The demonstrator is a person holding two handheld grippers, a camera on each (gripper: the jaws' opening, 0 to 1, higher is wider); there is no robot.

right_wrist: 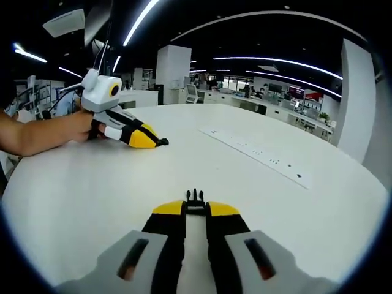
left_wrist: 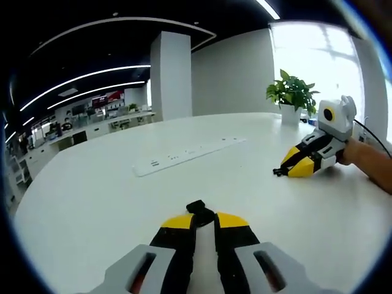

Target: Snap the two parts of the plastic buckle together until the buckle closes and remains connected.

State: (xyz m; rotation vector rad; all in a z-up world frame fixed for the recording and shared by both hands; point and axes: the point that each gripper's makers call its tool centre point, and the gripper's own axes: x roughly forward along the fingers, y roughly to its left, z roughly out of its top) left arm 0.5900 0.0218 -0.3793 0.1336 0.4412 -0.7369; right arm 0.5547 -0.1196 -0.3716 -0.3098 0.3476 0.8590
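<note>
Two buckle halves, mostly hidden: your left claw (left_wrist: 204, 215) clenches the socket half (left_wrist: 199, 209), your right claw (right_wrist: 195, 208) clenches the pronged half (right_wrist: 195, 199), well apart above the tabletop (left_wrist: 92, 202). No legible writing.

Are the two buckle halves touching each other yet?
Apart. In the left gripper view, the socket half sits in the left gripper; the pronged half is across the table.

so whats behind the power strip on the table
Behind the power strip, bare white table runs to its far edge, then a white pillar and distant desks. Whatever lies under the strip is covered.
</note>
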